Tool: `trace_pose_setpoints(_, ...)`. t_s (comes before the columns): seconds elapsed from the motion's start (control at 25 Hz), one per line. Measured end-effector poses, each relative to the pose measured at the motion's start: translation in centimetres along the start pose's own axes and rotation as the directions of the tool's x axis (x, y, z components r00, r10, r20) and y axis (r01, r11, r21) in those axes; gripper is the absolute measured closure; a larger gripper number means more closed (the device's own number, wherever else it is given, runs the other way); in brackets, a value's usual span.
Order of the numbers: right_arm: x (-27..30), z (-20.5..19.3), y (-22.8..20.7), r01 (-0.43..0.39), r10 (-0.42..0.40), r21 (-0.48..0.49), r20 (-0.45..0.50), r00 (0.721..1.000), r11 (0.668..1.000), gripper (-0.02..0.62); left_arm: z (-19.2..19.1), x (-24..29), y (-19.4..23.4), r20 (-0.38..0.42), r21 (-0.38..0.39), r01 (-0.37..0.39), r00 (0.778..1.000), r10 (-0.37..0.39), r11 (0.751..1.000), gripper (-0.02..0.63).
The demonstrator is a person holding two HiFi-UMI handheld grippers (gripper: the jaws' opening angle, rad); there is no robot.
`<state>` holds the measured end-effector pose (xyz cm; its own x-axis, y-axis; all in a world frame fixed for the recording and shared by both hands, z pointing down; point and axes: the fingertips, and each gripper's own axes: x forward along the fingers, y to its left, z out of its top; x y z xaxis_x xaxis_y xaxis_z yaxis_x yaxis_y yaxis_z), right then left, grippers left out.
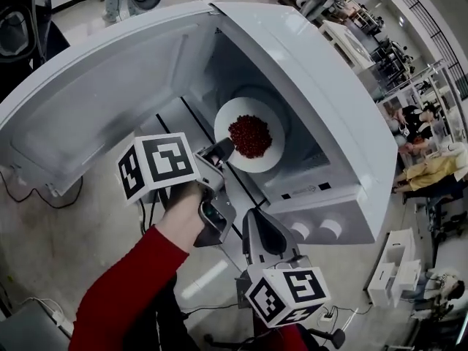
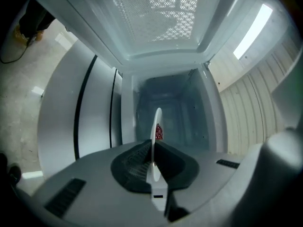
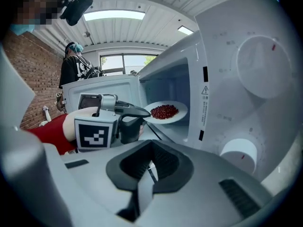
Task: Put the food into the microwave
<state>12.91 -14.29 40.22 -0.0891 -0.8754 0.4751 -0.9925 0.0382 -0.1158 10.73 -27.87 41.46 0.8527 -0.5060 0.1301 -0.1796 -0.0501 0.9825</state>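
Note:
A white plate (image 1: 235,115) carries a heap of red food (image 1: 249,135) and hangs level in the mouth of the open white microwave (image 1: 344,137). My left gripper (image 1: 221,149) is shut on the plate's near rim. Its own view shows the plate (image 2: 155,126) edge-on between the pads, with the food (image 2: 159,131) beyond and the cavity (image 2: 175,108) ahead. My right gripper (image 1: 257,224) is lower and nearer, in front of the control panel, shut with nothing in it. The right gripper view shows the plate (image 3: 182,110), the food (image 3: 164,111) and the left gripper (image 3: 142,111) over its own jaws (image 3: 149,171).
The microwave door (image 1: 95,101) swings wide open to the left. Two round knobs (image 1: 330,229) sit on the panel at the right. Cables and a power strip (image 1: 44,309) lie on the floor. People (image 1: 431,170) sit at desks far right, and one (image 3: 73,65) stands behind.

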Motion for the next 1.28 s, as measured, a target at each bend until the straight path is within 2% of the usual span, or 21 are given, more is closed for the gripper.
trace_pose_setpoints(0.56,1.3,1.2,-0.4,-0.012,0.012,-0.028,-0.009,1.000,1.000,0.581,1.9,6.5,-0.9,-0.043,0.075,-0.076,0.996,0.079,0.994,0.588)
trace_pose_setpoints(0.88,2.6,2.1,-0.6,0.000,0.000,-0.038,-0.015,1.000,0.999,0.581,3.0,8.6,-0.5,-0.072,0.141,-0.130,0.987,0.141,0.981,0.588)
trace_pose_setpoints(1.28,2.9,2.7,0.1,-0.019,0.018,-0.048,-0.023,1.000,0.999,0.581,2.9,9.8,-1.1,-0.100,0.167,-0.163,0.978,0.181,0.972,0.588)
